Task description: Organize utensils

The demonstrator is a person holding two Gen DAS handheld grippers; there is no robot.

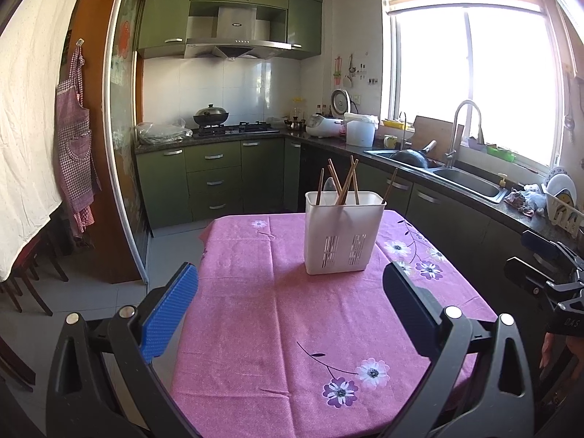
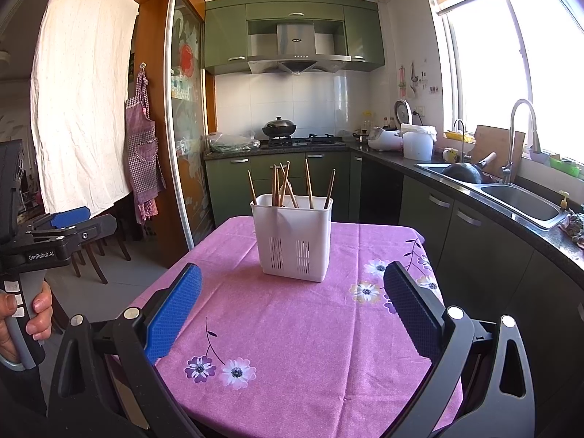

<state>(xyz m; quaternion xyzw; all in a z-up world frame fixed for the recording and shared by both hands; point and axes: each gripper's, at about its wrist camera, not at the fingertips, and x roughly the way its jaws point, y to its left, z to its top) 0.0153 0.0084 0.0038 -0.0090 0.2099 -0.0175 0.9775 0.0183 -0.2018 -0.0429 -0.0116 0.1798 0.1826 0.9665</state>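
Presently, the white utensil holder (image 1: pixel 343 231) stands upright on the pink floral tablecloth (image 1: pixel 277 314), toward the far end of the table from me. It is the reference for all positions below.

Contents: several wooden chopsticks (image 1: pixel 346 182) stand inside the holder, leaning at mixed angles and crossing one another above its rim. The left wrist view also shows a pale rounded shape among them, possibly a spoon; I cannot confirm it. In the right wrist view the holder (image 2: pixel 294 241) shows the same loose spread of chopsticks (image 2: pixel 284 184).

Surroundings of the holder: no utensil lies loose on the cloth around it in either view. Beyond the holder are the green cabinets (image 1: pixel 215 175); to its right runs the counter with the sink (image 1: pixel 463 179).

My left gripper (image 1: pixel 290 304) hovers on the near side of the holder, well apart from it, fingers spread wide with nothing between them. My right gripper (image 2: pixel 292 304) is likewise short of the holder, fingers spread wide and empty.

Status, as a judgement:
1. Every utensil I can see is already in the holder, so gathering appears done, or is not required here.
2. If tidying or sorting the chopsticks inside the holder is intended, that remains, since they stand disordered.
3. Neither gripper touches the holder or its contents.
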